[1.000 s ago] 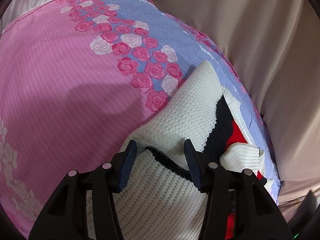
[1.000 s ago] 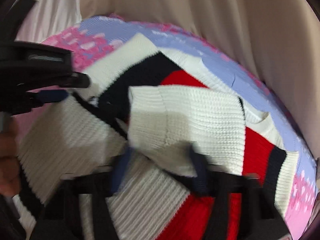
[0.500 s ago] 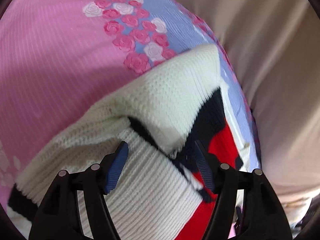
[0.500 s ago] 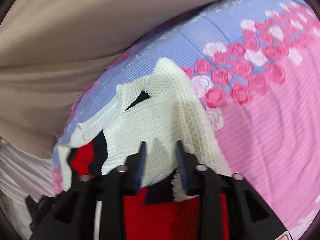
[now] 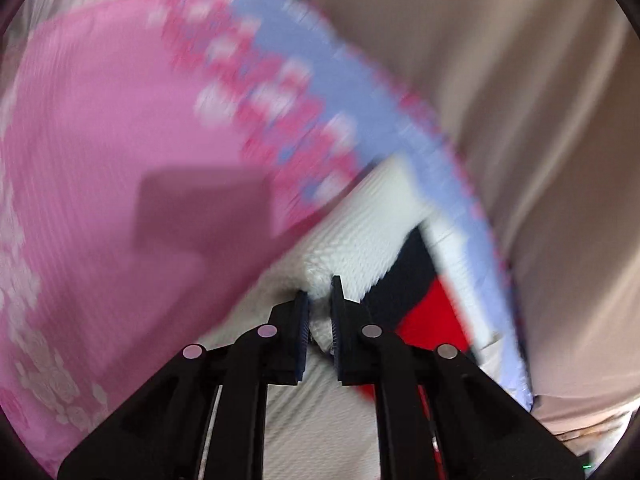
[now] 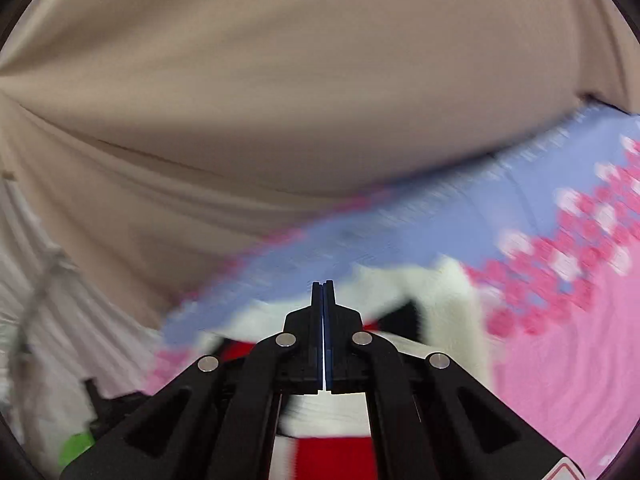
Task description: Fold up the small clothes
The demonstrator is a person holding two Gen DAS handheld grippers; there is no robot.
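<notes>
Left gripper (image 5: 319, 300) clamped on a bunched white fold of the knit sweater (image 5: 372, 220). Right gripper (image 6: 323, 292) has its 2 fingers pressed together; whether any cloth is pinched, cannot tell. Sweater lies on the pink floral sheet (image 5: 100, 128), toward 2 o'clock from the left fingertips, heavily blurred, lower part hidden by the gripper bodies. Beige curtain (image 6: 280, 80) beyond.

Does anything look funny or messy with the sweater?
A bit. The left claw pinches a bunched lump of the white knit sweater, so it lies crumpled on the pink flowery sheet. The right claw is shut with nothing visibly between its fingers. Nothing looks torn, though blur hides detail.
</notes>
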